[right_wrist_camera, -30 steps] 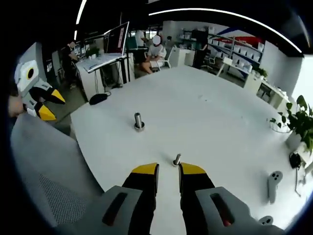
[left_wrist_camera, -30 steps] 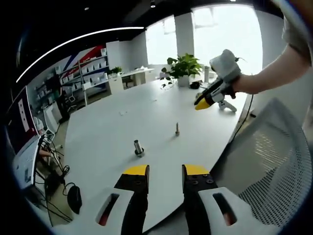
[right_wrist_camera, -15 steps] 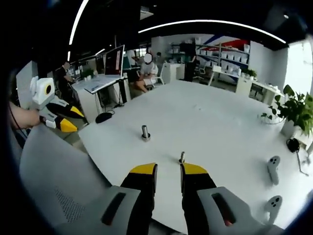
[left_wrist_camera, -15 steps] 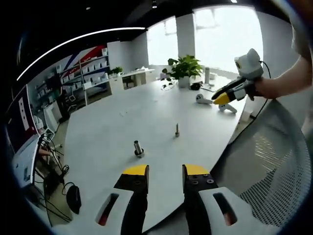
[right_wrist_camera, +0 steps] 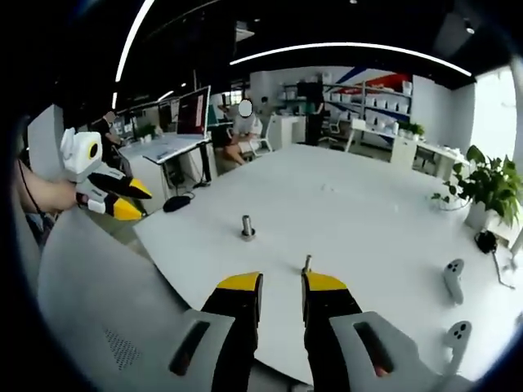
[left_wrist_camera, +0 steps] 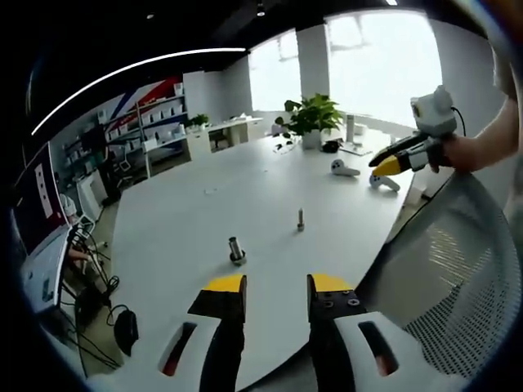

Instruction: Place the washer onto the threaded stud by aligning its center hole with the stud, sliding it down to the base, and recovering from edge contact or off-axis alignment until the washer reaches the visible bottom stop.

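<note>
Honestly can't make out a separate washer from here: the wider metal post (left_wrist_camera: 236, 250) has a ring-like collar at its foot, too small to tell if that's it. The thin stud (left_wrist_camera: 300, 219) stands upright further along the white table (left_wrist_camera: 204, 220), well apart from the post; in my right gripper view its lower end sits hidden behind my yellow fingertips (right_wrist_camera: 324, 282). Compared with a second ago, my right gripper (left_wrist_camera: 391, 166) has swung out past the table edge, above the mesh chair back (left_wrist_camera: 441, 269), by the two white controllers (left_wrist_camera: 343, 168). My left gripper (left_wrist_camera: 276, 286) hovers low at the near edge. Both pairs of jaws are slightly spread, pinching nothing.
</note>
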Motion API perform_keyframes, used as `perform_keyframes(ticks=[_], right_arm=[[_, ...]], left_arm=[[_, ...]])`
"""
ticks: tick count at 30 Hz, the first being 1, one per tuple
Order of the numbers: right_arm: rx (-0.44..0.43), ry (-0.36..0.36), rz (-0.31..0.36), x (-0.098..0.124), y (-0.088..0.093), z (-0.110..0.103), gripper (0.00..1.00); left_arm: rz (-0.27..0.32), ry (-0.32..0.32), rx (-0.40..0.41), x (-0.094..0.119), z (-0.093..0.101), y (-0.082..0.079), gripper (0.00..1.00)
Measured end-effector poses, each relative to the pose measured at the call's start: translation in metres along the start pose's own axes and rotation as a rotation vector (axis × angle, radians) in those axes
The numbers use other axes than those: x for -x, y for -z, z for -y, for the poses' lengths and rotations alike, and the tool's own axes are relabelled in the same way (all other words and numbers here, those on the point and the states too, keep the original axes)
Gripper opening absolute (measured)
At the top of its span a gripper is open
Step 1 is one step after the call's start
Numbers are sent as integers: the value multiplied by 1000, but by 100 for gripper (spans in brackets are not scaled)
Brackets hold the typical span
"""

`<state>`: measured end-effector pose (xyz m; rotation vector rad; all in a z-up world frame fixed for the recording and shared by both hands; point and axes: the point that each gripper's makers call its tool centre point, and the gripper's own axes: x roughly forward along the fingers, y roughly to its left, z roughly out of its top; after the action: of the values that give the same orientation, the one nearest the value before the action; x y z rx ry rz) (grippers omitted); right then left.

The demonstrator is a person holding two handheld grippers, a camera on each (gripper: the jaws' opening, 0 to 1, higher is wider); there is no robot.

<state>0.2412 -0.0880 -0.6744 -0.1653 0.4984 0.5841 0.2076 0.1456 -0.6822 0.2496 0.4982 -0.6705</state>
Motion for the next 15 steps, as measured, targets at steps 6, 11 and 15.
perform_keyframes(ticks=[6,11,15], right_arm=[[-58,55,1,3,4,15,23],[-75,102,-35,3,14,26,29],[-65,111,-35,3,15,26,29]], left_arm=[[-13,5,-8,-2,2,2,28],[-19,9,-15,-2,3,3,27],[-12,3,-8,-1,1,2,27]])
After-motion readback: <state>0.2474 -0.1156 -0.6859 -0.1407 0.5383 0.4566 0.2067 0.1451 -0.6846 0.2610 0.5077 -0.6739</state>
